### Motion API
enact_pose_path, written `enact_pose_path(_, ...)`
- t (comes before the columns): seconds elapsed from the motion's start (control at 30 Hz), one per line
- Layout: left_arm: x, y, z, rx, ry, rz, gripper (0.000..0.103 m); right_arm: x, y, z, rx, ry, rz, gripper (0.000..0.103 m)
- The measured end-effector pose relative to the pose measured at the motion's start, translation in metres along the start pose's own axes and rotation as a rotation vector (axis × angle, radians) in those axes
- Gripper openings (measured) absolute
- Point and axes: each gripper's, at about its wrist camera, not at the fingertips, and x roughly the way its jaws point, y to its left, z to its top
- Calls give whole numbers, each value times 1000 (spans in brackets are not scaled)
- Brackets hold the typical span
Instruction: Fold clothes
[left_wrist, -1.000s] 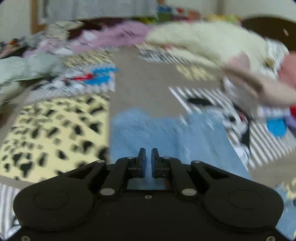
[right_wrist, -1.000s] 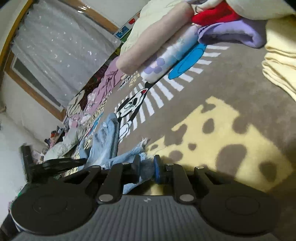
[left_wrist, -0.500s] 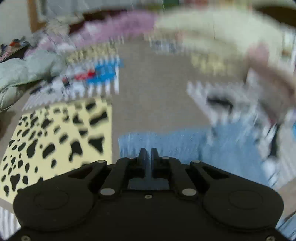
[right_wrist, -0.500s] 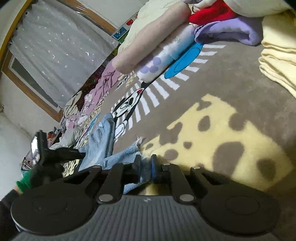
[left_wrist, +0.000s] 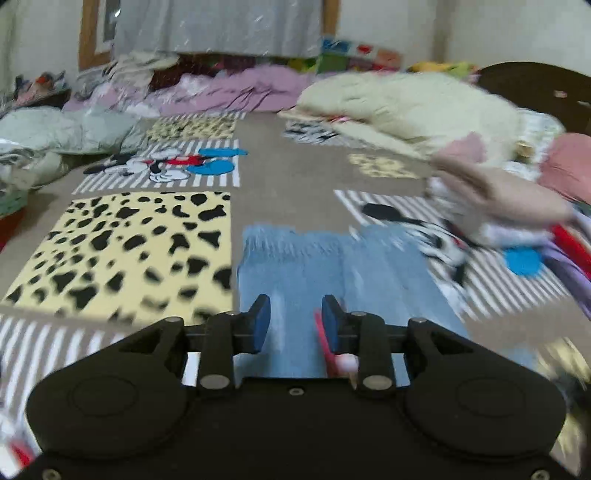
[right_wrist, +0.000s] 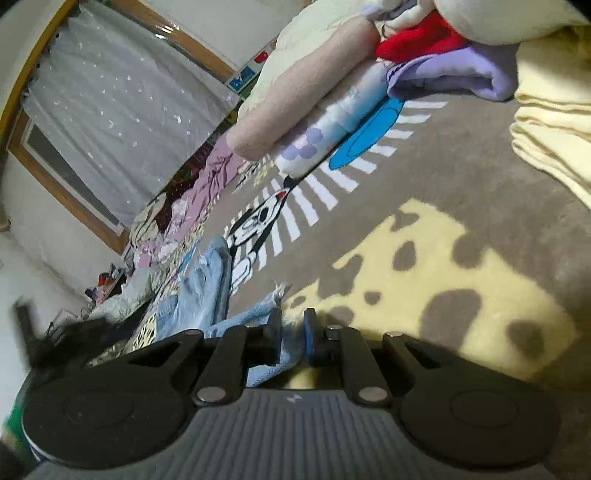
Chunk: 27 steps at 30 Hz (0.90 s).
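Light blue frayed jeans (left_wrist: 332, 269) lie spread on the patterned bedspread (left_wrist: 295, 173). My left gripper (left_wrist: 295, 317) is open, its blue-padded jaws apart just above the jeans' near end, holding nothing. In the right wrist view the jeans (right_wrist: 207, 291) stretch away to the left, and my right gripper (right_wrist: 291, 332) has a frayed corner of denim (right_wrist: 266, 314) lying between its jaws, which stand slightly apart.
Piled clothes surround the jeans: a cream blanket (left_wrist: 406, 107), a beige roll (right_wrist: 295, 110), red and purple garments (right_wrist: 450, 70), folded cream cloth (right_wrist: 554, 136), lilac and grey-green heaps (left_wrist: 66, 129) at the back left. A curtained window (right_wrist: 110, 110) is behind.
My left gripper has opened and let go of the jeans, which now lie flat. My right gripper's jaws have parted a little around the denim corner.
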Motion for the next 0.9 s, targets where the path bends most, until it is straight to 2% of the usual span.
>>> enact_pose_path(0.07, -38, -3, -25, 57, -37, 3, 43, -1, 0, 0, 4, -11, 2, 16)
enact_pose_path(0.13, -69, -11, -51, 92, -59, -5, 44, -4, -1, 1, 10, -25, 6, 21)
enact_pose_path(0.17, -77, -13, -61, 112, -61, -16, 45, -5, -2, 1, 14, -33, 9, 26)
enact_pose_path(0.2, -76, -15, -69, 151, -49, -31, 45, -6, -2, 2, 17, -39, 12, 27)
enact_pose_path(0.33, -88, -38, -104, 410, -16, -30, 45, -9, -1, 3, 18, -38, 15, 32)
enact_pose_path(0.47, -91, -38, -126, 474, -36, -60, 45, -22, -5, 5, 87, -10, 9, 35)
enact_pose_path(0.63, -82, -33, -142, 556, -21, -36, 45, -33, -6, -3, 217, 21, -50, 35)
enact_pose_path(0.83, -83, -36, -148, 607, -50, -11, 45, -21, 9, -11, 278, 60, -80, 37)
enact_pose_path(0.9, -82, -40, -149, 638, -56, 11, 39, -19, 13, -17, 291, 67, -81, 39)
